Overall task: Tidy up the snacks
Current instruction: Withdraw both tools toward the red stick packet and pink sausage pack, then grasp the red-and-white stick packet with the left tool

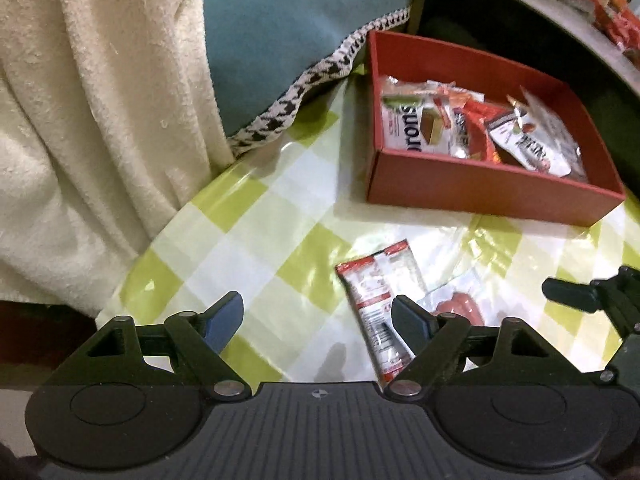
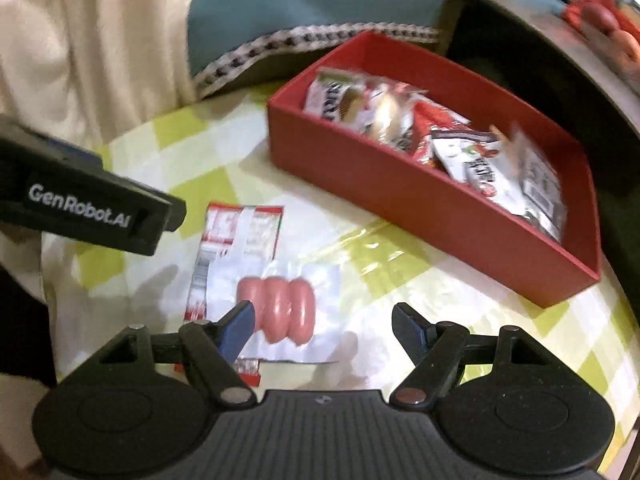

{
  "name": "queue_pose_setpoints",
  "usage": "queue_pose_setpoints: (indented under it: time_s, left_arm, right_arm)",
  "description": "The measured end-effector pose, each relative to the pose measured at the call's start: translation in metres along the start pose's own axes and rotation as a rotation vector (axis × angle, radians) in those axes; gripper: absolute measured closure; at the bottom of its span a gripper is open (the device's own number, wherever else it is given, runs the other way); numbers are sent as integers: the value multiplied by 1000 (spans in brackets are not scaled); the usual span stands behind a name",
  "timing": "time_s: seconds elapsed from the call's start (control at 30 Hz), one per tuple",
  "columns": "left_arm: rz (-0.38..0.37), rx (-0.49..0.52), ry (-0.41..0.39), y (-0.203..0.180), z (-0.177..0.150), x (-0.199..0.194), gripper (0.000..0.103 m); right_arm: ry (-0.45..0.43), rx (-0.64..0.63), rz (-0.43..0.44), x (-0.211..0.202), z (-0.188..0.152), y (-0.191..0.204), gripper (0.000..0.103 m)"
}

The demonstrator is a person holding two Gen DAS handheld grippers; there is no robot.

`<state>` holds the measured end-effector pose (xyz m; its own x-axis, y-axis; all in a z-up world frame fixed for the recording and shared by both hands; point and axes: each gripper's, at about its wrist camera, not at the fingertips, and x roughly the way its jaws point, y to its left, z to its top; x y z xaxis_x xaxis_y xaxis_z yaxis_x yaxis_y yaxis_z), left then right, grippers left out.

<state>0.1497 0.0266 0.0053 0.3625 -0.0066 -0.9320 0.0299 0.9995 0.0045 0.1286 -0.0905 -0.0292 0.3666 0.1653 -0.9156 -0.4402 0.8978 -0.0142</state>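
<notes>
A red box holding several snack packets stands on the checked tablecloth. In front of it lie a red-and-white packet and a clear pack of pink sausages that overlaps it. My left gripper is open and empty above the cloth, its right finger over the red-and-white packet. My right gripper is open and empty, with its left finger over the sausage pack's left edge. The left gripper's body shows in the right wrist view.
A cream towel and a teal cushion with houndstooth trim border the table on the left and back. A dark raised shelf with more red packets curves behind the box. The green-and-white tablecloth spreads around the box.
</notes>
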Motion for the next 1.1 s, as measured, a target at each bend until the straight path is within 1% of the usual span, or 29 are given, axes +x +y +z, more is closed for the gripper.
queue_pose_setpoints:
  time_s: [0.07, 0.17, 0.3, 0.37, 0.43, 0.53, 0.57, 0.7, 0.83, 0.9, 0.97, 1.03, 1.1]
  left_arm:
    - [12, 3, 6, -2, -3, 1, 17]
    - [23, 3, 29, -4, -8, 4, 17]
    - [45, 4, 38, -2, -12, 4, 17]
    - [57, 2, 45, 0, -14, 4, 16]
    - [65, -4, 61, 4, -16, 6, 16]
    - [70, -13, 78, 8, -19, 6, 16]
    - [75, -12, 80, 8, -20, 6, 16]
    - [79, -18, 94, 11, -20, 8, 16]
    - [52, -31, 106, 12, -18, 12, 16]
    - [26, -31, 108, 11, -17, 12, 16]
    - [8, -23, 109, 7, -16, 14, 16]
    - [-10, -22, 116, 5, -16, 16, 16]
    - [-26, -32, 124, 5, -15, 19, 16]
  right_arm:
    - [-8, -36, 22, 0, 3, 4, 22]
    - [-49, -102, 50, 1, 6, 9, 22]
    - [-67, -171, 97, 8, 9, 13, 22]
    - [-58, -176, 141, 13, 9, 14, 22]
    - [-47, -211, 175, 20, 9, 17, 22]
    - [-50, -208, 272, 30, 12, 18, 21]
    - [-52, -217, 283, 33, 11, 20, 21]
    - [-21, -279, 311, 35, 5, 28, 16]
    - [49, -273, 382, 25, -13, 22, 14]
    - [82, -259, 395, 20, -26, 19, 11]
    - [114, -249, 399, 13, -39, 19, 11]
    - [145, -235, 356, 7, -50, 17, 12]
    - [134, -164, 288, -3, -56, 5, 12]
